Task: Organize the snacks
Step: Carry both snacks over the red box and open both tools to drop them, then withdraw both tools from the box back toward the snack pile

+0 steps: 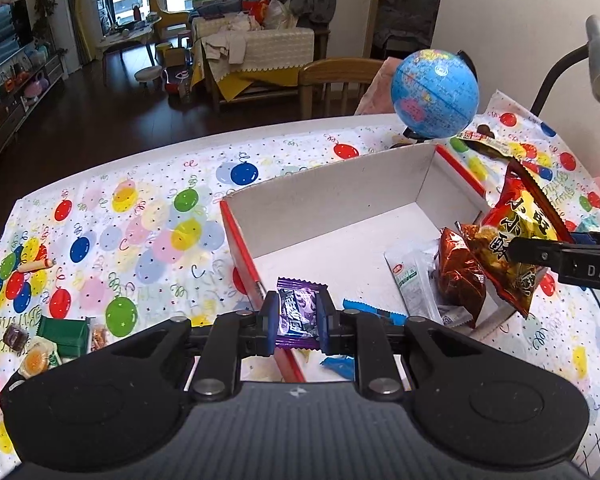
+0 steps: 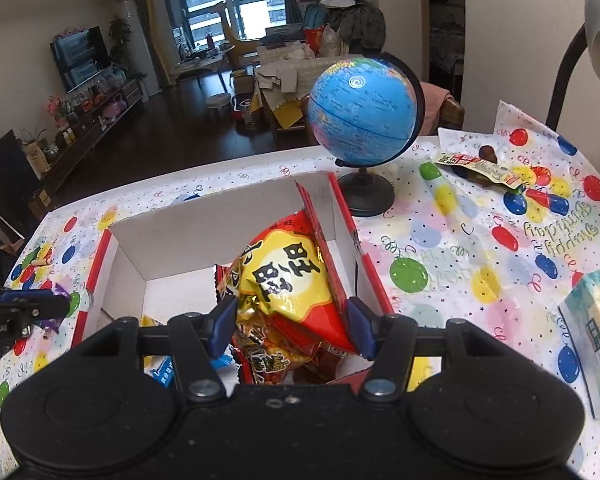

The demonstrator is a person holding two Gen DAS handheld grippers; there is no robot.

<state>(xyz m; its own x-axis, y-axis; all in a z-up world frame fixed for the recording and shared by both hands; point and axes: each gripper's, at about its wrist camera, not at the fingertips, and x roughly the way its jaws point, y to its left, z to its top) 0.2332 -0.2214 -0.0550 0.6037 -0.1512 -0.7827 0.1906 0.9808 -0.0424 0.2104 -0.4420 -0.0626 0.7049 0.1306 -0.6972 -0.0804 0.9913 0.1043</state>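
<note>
My left gripper [image 1: 298,320] is shut on a purple candy packet [image 1: 299,312], held over the near left corner of the white cardboard box [image 1: 332,184] with red edges. My right gripper [image 2: 290,326] has its jaws wide apart around a red and yellow snack bag [image 2: 288,276], which rests over the box's right wall [image 2: 356,248]; whether the pads press it is unclear. The same bag [image 1: 516,236] shows in the left wrist view with the right gripper's finger [image 1: 540,252] against it. Inside the box lie a brown foil packet [image 1: 458,276], a white-green sachet [image 1: 412,284] and blue wrappers [image 1: 340,364].
A globe [image 2: 362,116] on a black stand sits behind the box. A lamp [image 2: 596,40] stands at the right. A brown snack packet [image 2: 480,166] and a tissue pack [image 2: 596,336] lie on the balloon tablecloth [image 2: 460,248]. More small snacks [image 1: 52,340] lie at the table's left.
</note>
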